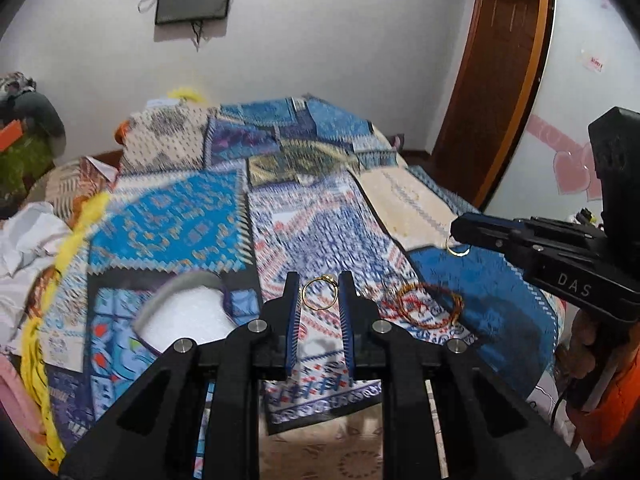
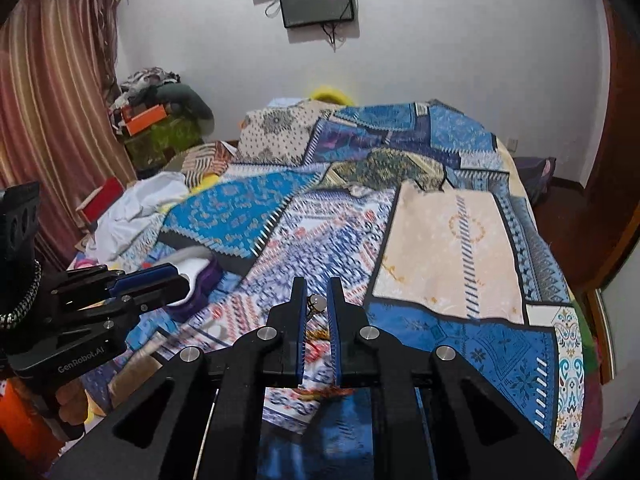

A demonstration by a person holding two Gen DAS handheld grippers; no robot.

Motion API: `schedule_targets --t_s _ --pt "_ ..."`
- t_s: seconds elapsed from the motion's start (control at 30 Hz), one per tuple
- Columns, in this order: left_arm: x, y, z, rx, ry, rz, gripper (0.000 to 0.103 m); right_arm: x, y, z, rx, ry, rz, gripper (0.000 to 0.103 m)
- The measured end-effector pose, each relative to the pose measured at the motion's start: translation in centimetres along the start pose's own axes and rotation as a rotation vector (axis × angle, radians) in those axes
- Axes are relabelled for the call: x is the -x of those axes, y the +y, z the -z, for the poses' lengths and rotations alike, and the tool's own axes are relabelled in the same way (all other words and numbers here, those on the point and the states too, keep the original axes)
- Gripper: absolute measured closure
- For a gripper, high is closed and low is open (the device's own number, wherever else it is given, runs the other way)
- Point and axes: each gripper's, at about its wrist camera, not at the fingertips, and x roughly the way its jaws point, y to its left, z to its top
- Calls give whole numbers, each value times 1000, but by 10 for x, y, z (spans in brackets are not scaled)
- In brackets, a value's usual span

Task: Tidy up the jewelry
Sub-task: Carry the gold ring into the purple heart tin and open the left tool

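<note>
My left gripper (image 1: 319, 280) is shut on a thin gold ring (image 1: 320, 295), held up between its blue pads above the patchwork bedcover (image 1: 328, 224). My right gripper (image 2: 316, 285) is shut on a gold ring with a pale round stone (image 2: 316, 303). In the left wrist view that right gripper (image 1: 455, 233) comes in from the right, its ring (image 1: 458, 246) hanging at its tip. Red and gold bangles (image 1: 424, 305) lie on the cover between the two grippers. A white padded box with a purple rim (image 1: 188, 314) sits to the left, partly hidden behind the left gripper (image 2: 178, 280) in the right wrist view.
White crumpled cloth (image 1: 28, 236) and a yellow cord (image 1: 76, 236) lie along the bed's left side. Piled clothes and boxes (image 2: 160, 120) stand in the far left corner. A wooden door frame (image 1: 492, 92) rises at the right. A dark screen (image 2: 316, 0) hangs on the wall.
</note>
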Motion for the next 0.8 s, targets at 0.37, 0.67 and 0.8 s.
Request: schedule_targets --t_s 0.37,0.67,0.8 --pt "39 37 -14 16 -116 -58 86 4 45 -24 21 -81 -33 94" --pt "53 76 -11 46 -147 -142 86 -12 88 -42 70 -115 -103 94" --pt "49 95 -5 73 -136 -170 86 -27 103 -44 91 -102 -135 94"
